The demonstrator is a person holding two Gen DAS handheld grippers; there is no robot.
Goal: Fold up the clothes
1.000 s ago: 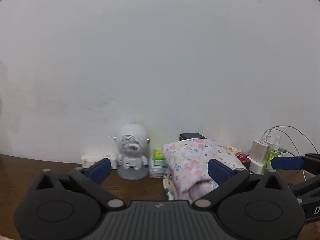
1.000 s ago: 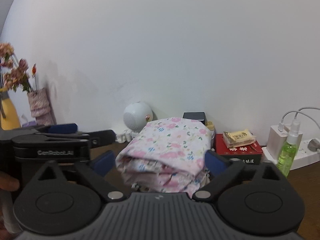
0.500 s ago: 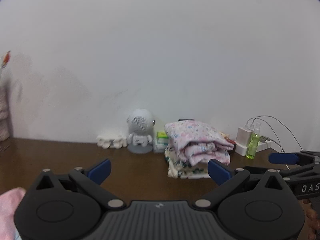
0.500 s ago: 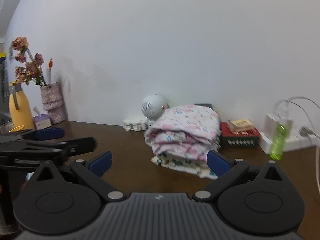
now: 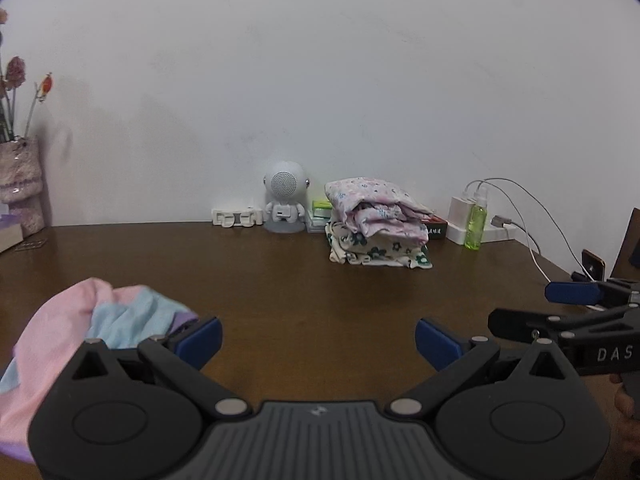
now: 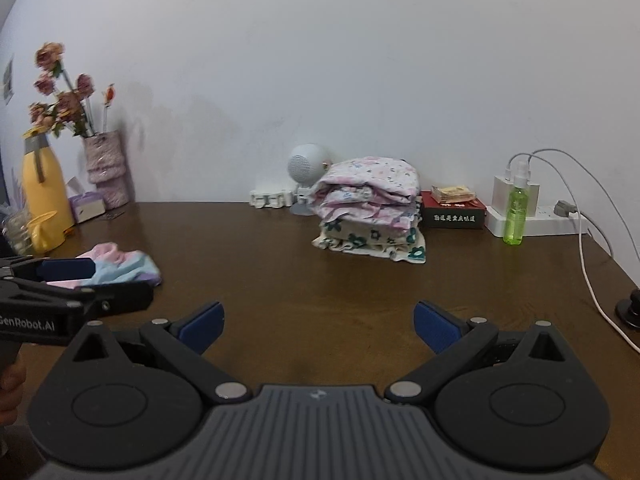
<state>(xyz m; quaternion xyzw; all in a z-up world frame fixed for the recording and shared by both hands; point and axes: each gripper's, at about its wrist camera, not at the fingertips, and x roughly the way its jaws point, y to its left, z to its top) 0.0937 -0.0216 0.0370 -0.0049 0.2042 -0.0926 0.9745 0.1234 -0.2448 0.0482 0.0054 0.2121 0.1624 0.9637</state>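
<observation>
Two folded floral garments are stacked (image 5: 378, 224) (image 6: 370, 210) at the back of the brown table (image 5: 304, 292), pink-flowered one on top. A loose pink, light-blue and purple garment (image 5: 84, 332) (image 6: 120, 266) lies crumpled at the table's near left. My left gripper (image 5: 318, 342) is open over bare table, its left finger beside the crumpled garment. My right gripper (image 6: 318, 326) is open too, well short of the stack, nothing between its fingers. Each gripper shows at the other view's edge: the right gripper (image 5: 576, 308), the left gripper (image 6: 80, 284).
Along the wall stand a white round speaker figure (image 5: 285, 200), a white trinket (image 5: 238, 217), a red box (image 6: 454, 210), a green spray bottle (image 6: 516, 208) and a power strip with cables (image 6: 560, 220). At far left are a flower vase (image 6: 106, 168), a yellow jug (image 6: 42, 204) and a tissue box (image 6: 86, 206).
Both grippers have pulled back from the folded stack, which now looks far smaller. The crumpled pink and blue garment has come into view at the left.
</observation>
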